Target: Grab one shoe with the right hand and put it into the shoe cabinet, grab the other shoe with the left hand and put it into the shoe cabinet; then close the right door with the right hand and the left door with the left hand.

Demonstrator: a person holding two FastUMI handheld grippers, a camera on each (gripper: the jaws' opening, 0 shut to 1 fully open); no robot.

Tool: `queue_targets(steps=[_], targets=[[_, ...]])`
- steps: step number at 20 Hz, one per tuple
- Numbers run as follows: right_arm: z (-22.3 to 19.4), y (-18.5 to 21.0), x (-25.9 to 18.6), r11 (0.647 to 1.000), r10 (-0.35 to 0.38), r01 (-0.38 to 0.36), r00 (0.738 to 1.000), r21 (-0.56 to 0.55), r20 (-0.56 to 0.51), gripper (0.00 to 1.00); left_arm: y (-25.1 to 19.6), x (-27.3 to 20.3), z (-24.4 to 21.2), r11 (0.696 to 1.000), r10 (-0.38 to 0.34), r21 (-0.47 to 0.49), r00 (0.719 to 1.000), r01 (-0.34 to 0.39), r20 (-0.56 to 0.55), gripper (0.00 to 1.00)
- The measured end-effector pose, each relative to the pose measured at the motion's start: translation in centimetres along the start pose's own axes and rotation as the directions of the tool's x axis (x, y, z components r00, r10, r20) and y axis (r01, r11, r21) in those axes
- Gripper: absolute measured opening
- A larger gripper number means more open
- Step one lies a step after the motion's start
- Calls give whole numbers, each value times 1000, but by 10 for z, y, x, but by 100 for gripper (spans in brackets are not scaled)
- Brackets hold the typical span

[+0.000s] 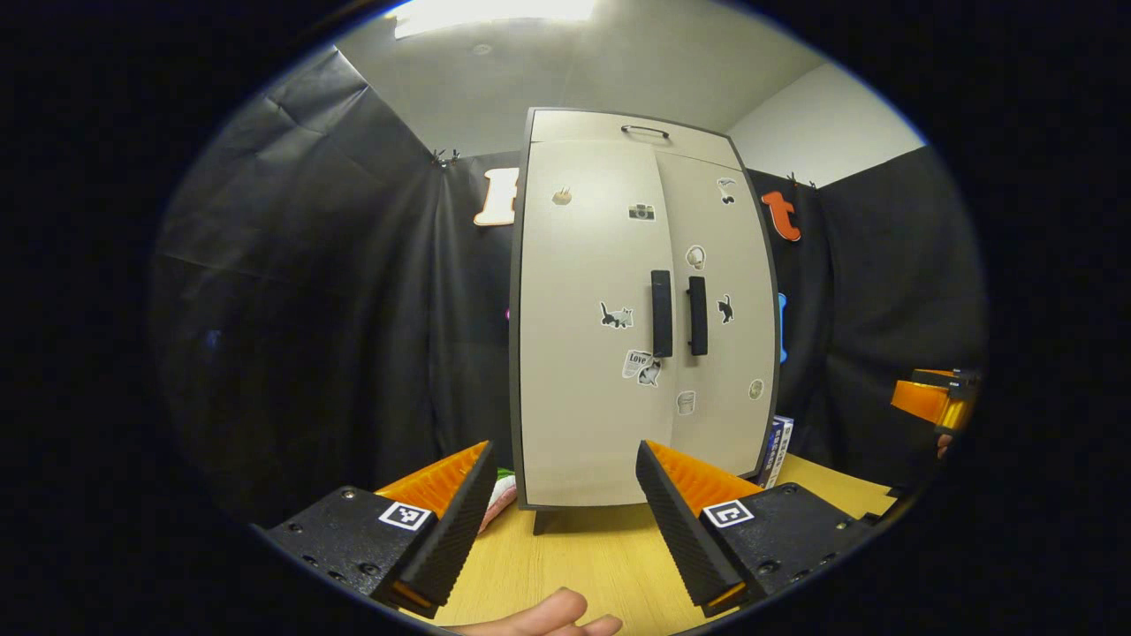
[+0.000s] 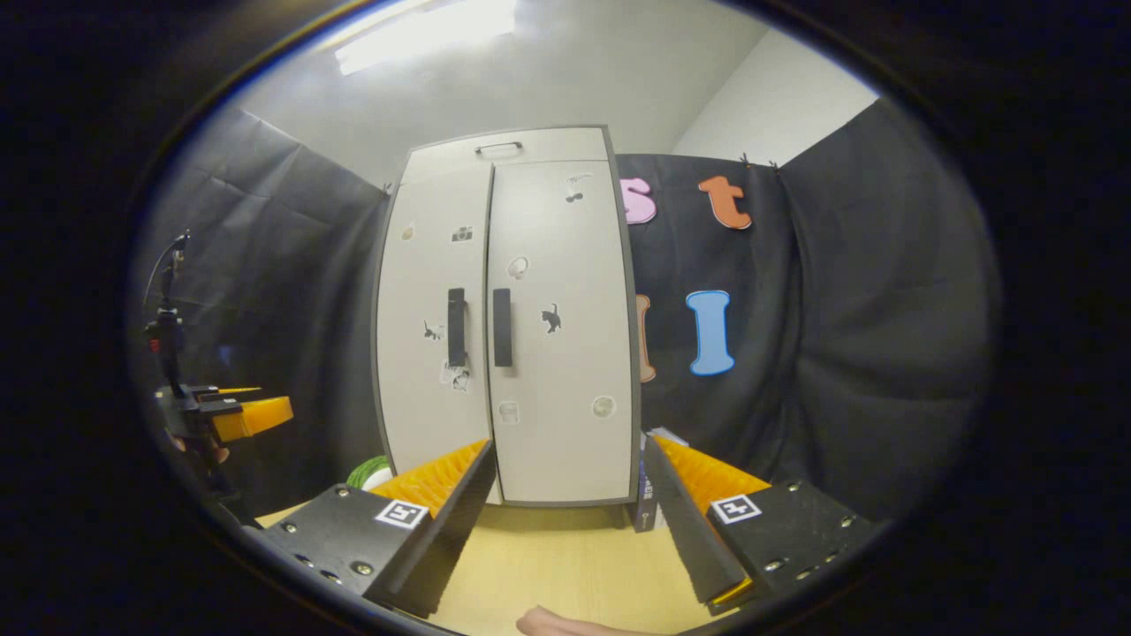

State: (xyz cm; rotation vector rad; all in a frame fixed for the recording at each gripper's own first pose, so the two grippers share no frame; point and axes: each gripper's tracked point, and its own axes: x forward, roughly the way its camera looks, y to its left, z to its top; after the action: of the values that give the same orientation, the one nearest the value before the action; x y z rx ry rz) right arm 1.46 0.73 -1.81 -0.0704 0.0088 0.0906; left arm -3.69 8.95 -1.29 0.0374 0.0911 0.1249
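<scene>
A light wooden tabletop (image 1: 583,565) sits inside a booth hung with black cloth, under a pale ceiling with one bright lamp. Going left to right: my left gripper (image 1: 565,521) is spread wide with nothing between its fingers, held back from the tall cream two-door shoe cabinet (image 1: 618,353) standing on the table. Its left door (image 1: 588,336) and right door (image 1: 720,309) both look flush shut, their two black vertical handles (image 1: 661,314) just beside each other at the seam. My right gripper (image 2: 570,521) is likewise wide open and empty, also held back from the cabinet front. I can't see either shoe, so I judge both are inside. The doors look like thin, stiff, light panels with smooth faces; if one needed a push, I'd press flat near the handle edge, gently, since the narrow cabinet could rock.
</scene>
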Motion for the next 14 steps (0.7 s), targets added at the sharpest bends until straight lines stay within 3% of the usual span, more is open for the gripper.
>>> queue_targets(steps=[14], targets=[[-8, -5, -9, 1000, 9, -9, 1000, -11, 4, 98, -18, -3, -2, 998, -56, -16, 998, 55, -6, 96]])
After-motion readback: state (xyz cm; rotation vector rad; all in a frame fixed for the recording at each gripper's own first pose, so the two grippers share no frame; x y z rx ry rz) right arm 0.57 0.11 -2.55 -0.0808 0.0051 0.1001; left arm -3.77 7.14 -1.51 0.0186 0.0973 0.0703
